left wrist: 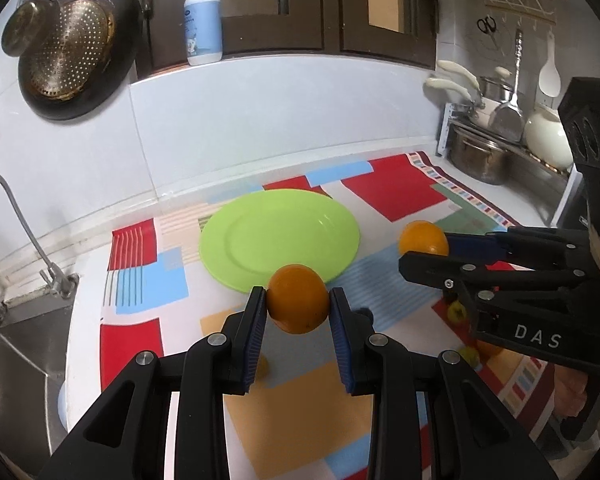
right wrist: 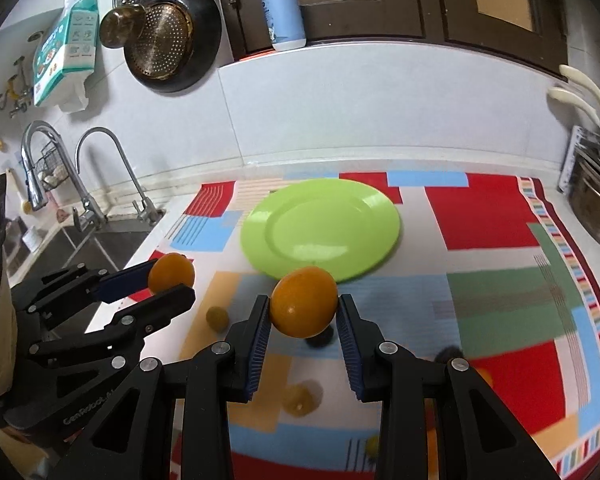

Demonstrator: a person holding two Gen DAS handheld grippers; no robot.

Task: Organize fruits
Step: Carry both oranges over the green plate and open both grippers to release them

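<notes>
Ahead of both claws: green plate (left wrist: 279, 240), empty.
Left gripper (left wrist: 298, 307): clamped on orange (left wrist: 298, 298).
Right gripper (right wrist: 303, 312): clamped on second orange (right wrist: 303, 307).
Advice: lower onto plate before releasing; keep fruits apart.

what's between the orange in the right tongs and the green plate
Nothing: only bare patterned mat between that orange and the green plate, in the right wrist view.

Small fruits (right wrist: 300, 398) blurred, partly hidden behind tongs
</notes>
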